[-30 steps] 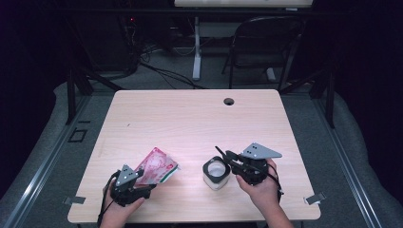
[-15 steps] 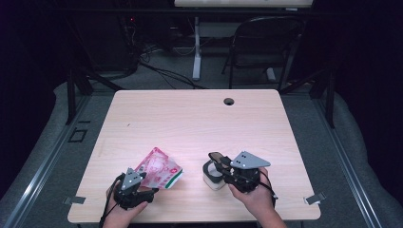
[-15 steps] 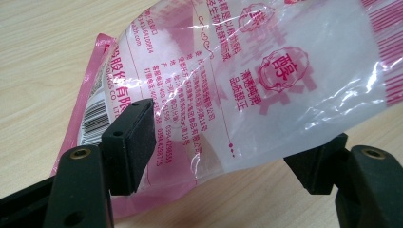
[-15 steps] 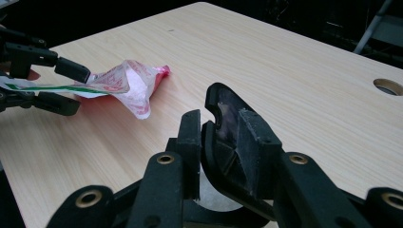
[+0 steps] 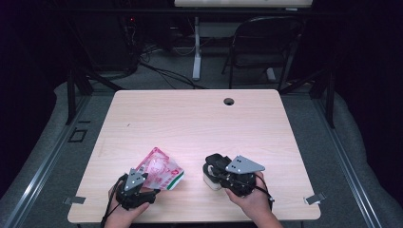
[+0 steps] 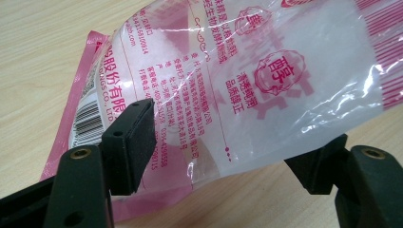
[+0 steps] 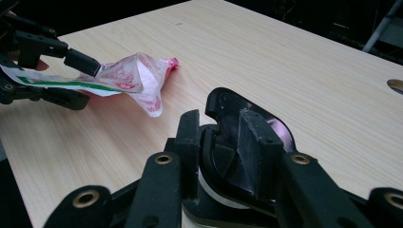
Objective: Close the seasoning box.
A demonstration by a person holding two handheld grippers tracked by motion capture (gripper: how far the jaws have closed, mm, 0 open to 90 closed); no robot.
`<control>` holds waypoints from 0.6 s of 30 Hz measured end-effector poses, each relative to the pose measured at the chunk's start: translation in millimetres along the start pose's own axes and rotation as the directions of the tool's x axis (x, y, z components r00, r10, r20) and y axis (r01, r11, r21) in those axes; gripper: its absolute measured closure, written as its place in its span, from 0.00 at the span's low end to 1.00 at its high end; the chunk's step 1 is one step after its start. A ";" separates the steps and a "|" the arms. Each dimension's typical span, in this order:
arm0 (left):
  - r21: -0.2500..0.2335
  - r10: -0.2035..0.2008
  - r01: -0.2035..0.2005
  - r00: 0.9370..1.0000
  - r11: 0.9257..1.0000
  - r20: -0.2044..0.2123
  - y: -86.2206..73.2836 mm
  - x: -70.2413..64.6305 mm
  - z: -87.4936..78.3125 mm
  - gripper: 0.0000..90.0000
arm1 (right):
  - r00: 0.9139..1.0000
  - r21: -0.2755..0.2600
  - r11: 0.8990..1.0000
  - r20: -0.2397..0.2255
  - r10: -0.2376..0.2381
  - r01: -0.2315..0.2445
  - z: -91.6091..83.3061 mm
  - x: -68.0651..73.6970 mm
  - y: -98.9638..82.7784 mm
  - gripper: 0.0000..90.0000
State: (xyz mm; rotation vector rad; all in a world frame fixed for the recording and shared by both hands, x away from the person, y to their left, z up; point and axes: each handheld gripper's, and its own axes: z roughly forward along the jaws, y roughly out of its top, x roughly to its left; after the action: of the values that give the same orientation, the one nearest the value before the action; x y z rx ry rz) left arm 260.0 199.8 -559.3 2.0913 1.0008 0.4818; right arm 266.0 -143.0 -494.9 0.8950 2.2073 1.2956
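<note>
Low in the high view, my left gripper [image 5: 142, 183] clamps the pink printed bag [image 5: 159, 170], which lifts off the table [image 5: 190, 123]. Lower right, my right gripper [image 5: 214, 166] has been opening; its jaws straddle a black lid [image 7: 247, 142] on the white jar [image 5: 209, 179].

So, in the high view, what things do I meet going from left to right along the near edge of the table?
Left gripper → pink and clear plastic packet → white round container → right gripper.
</note>
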 end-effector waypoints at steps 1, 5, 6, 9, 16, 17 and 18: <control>-0.004 -0.006 0.006 1.000 1.000 -0.004 0.0 -0.8 -0.2 0.35 | 1.000 0.003 1.000 0.000 -0.002 0.002 0.4 0.5 -0.5 0.78; -0.011 -0.010 0.010 1.000 1.000 -0.002 0.3 -1.3 -1.3 0.35 | 1.000 0.009 1.000 -0.005 -0.006 0.006 1.7 1.9 -1.8 0.78; -0.006 -0.009 0.009 1.000 1.000 -0.001 0.5 -1.5 -1.8 0.35 | 1.000 0.008 1.000 -0.006 -0.006 0.007 2.4 2.3 -2.4 0.78; 0.015 0.013 -0.013 1.000 1.000 0.001 0.7 -4.7 -3.9 0.33 | 1.000 0.022 1.000 -0.004 -0.014 0.014 4.0 4.3 -4.4 0.76; 0.030 0.035 -0.035 0.999 0.999 0.013 -2.5 -10.1 -9.5 0.32 | 1.000 0.026 1.000 -0.006 -0.017 0.017 4.6 5.0 -6.3 0.74; 0.032 0.039 -0.040 0.999 0.999 0.021 -3.1 -13.1 -12.4 0.31 | 1.000 0.019 1.000 -0.012 0.000 0.001 4.2 4.3 -6.2 0.72; 0.032 0.039 -0.040 0.999 0.999 0.021 -3.1 -13.1 -12.4 0.31 | 1.000 0.019 1.000 -0.012 0.000 0.001 4.2 4.3 -6.2 0.72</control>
State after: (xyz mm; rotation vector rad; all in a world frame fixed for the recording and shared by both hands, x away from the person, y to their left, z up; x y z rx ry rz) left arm 242.9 196.6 -553.8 2.1440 0.9626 0.4659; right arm 263.8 -139.6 -502.6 0.8961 2.2325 1.2849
